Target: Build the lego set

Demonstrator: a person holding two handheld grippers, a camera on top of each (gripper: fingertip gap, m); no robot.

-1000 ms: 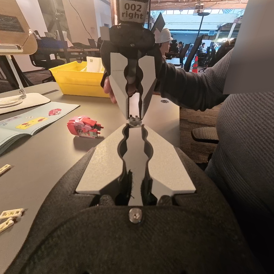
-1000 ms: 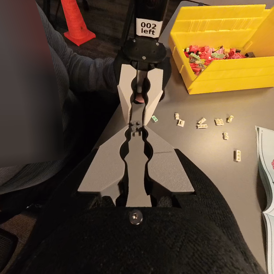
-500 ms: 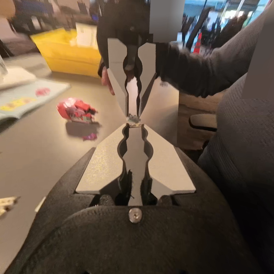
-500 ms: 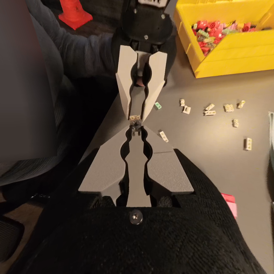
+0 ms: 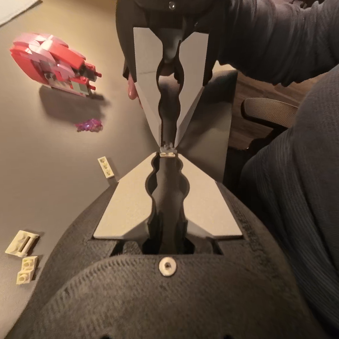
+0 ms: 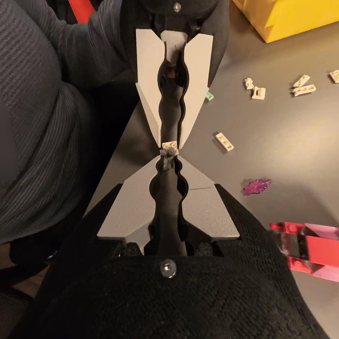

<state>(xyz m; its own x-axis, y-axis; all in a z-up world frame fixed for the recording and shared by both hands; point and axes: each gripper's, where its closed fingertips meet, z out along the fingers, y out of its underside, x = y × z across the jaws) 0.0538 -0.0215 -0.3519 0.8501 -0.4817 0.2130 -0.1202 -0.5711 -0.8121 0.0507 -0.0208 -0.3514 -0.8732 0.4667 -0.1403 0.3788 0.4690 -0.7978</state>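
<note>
My two grippers meet tip to tip above the grey table's near edge. My left gripper is shut on a small cream two-stud plate; the plate also shows in the right wrist view. My right gripper is shut on a small grey brick piece, seen blurred in the left wrist view. The cream plate and the grey piece touch each other where the tips meet. A hand in a dark sleeve holds each gripper.
A red and pink brick model lies on the table, with a clear purple leaf piece beside it. Several loose cream pieces lie around. A yellow bin stands at the far right. A person's body sits at the table edge.
Both grippers, still tip to tip, have tilted down toward the table and closer to the model. The right jaws have narrowed a little on the grey piece. Both pieces stay in their grasps.
</note>
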